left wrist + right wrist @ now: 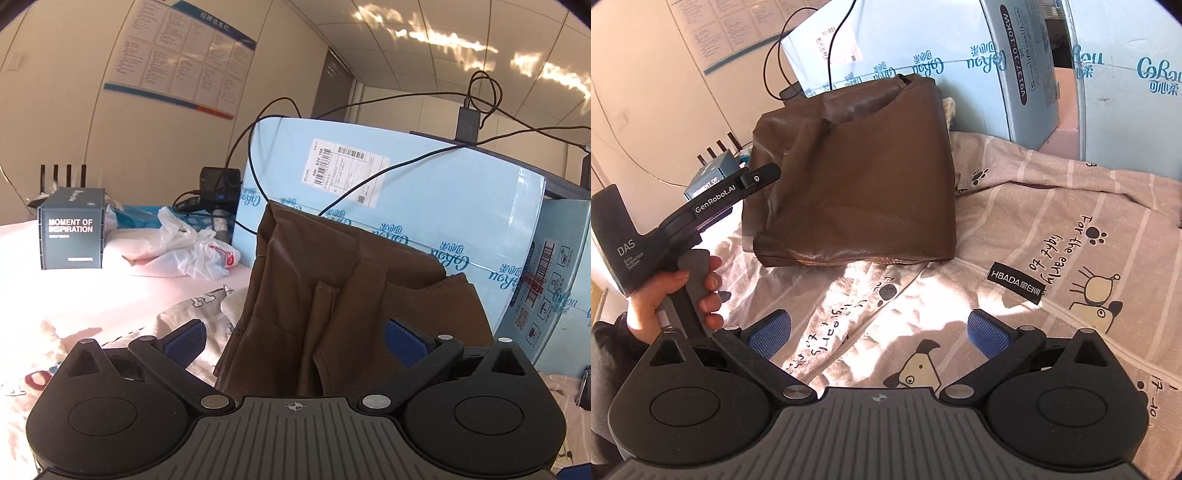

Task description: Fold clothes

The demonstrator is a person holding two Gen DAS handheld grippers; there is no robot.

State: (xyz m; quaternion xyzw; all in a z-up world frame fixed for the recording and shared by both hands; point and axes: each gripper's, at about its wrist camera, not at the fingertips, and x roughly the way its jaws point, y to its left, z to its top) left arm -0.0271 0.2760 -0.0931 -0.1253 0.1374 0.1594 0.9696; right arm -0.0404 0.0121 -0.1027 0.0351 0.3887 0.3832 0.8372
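Brown leather-look garment (332,295) fills the left wrist view, folded, sitting between the spread blue pads of the left tool (295,341); contact unclear. Behind it: light-blue carton (424,192) with shipping label, dark box (72,229) reading "MOMENT OF INSPIRATION", white plastic bag (192,251).

Right wrist view: right tool (879,332) spread wide, pinching nothing, hovering over cartoon-dog bedsheet (1052,229) with "HBADA" tag (1017,282). Garment lies folded on the sheet against the cartons. Left hand (676,291) grips the other tool's handle, marked "GenRobot.AI" and "DAS", tip at the garment's left edge.
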